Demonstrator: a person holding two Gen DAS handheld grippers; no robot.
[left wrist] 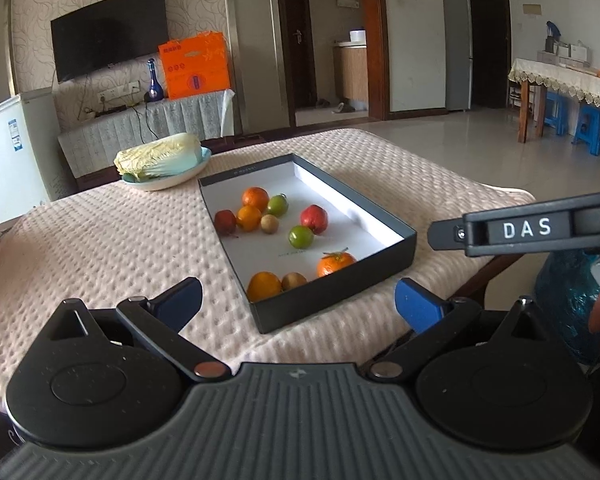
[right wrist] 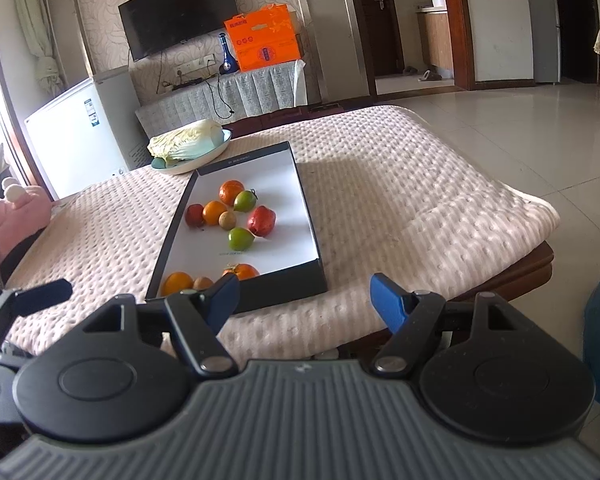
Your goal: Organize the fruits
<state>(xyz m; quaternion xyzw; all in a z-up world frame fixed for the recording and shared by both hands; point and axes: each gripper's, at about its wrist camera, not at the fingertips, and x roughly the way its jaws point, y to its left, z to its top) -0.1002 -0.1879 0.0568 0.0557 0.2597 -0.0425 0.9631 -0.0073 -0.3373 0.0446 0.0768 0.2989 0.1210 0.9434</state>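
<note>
A shallow black box (left wrist: 340, 296) with a white floor lies on the quilted table and holds several fruits. Among them are an orange (left wrist: 264, 286), a stemmed tangerine (left wrist: 335, 263), a green fruit (left wrist: 301, 237) and a red fruit (left wrist: 314, 219). My left gripper (left wrist: 300, 302) hovers in front of the box's near wall, open wide and empty. One finger (left wrist: 444, 234) of the right gripper reaches in from the right. In the right wrist view the box (right wrist: 284, 292) lies ahead and to the left, and my right gripper (right wrist: 306, 300) is open with nothing between its blue pads.
A cabbage (left wrist: 160, 158) rests on a plate (left wrist: 168, 182) behind the box's far left corner. The cream cloth (right wrist: 400, 200) drops off at the table's right edge, with tiled floor beyond. A pink plush (right wrist: 16, 212) sits at the far left, and a blue object (left wrist: 564, 300) at the right.
</note>
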